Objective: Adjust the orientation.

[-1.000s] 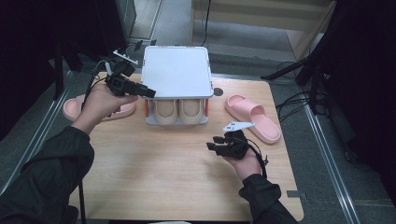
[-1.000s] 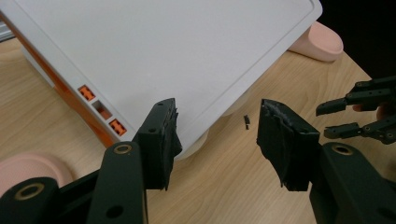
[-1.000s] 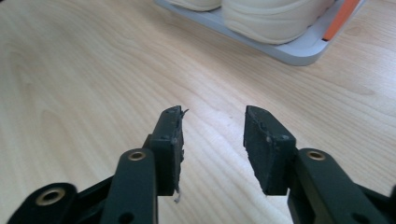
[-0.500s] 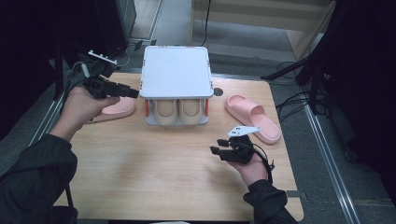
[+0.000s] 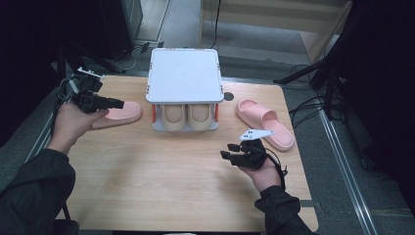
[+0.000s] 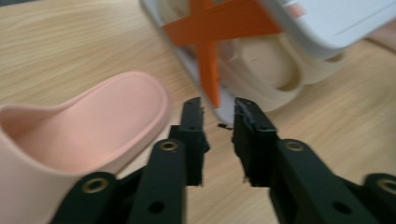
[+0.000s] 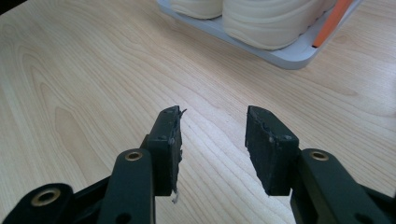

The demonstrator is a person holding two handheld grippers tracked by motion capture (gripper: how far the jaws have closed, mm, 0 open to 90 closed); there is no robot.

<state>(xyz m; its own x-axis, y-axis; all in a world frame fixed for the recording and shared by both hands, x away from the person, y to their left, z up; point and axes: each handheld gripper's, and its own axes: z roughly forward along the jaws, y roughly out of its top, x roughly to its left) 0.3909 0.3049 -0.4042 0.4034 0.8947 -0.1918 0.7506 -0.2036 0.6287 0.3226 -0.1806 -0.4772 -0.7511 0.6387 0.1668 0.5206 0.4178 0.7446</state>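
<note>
On the left side of the pale wooden table (image 5: 161,171), your left gripper (image 5: 116,104) hangs just over the pink foam slide sandal (image 5: 120,112) that lies beside the white two-tier shoe rack with orange cross-braces (image 5: 184,73). Its jaws stand a narrow gap apart and grasp nothing; in the left gripper view the left gripper (image 6: 218,140) points past the sandal (image 6: 84,140), whose rounded end sits to the left of and beneath the jaws, not between them. The sandal's long axis runs roughly left to right across the table, parallel to the rack's front, with its near end close to the rack's lower left corner (image 6: 219,105). Your gripper lies almost along that axis, so I judge that the next move calls for a shift sideways toward the sandal's edge and a wider opening before any grip is possible. Your right gripper (image 5: 229,156) rests low over bare wood in front of the rack, jaws released and well spread, holding nothing (image 7: 212,140). A second pink foam slide sandal (image 5: 266,125) lies angled at the right of the rack, just beyond that hand. A cream-coloured pair of shoes (image 5: 188,115) occupies the rack's lower shelf. The left hand is clearly the nearer to the left sandal; the right hand is nearer to the other.
</note>
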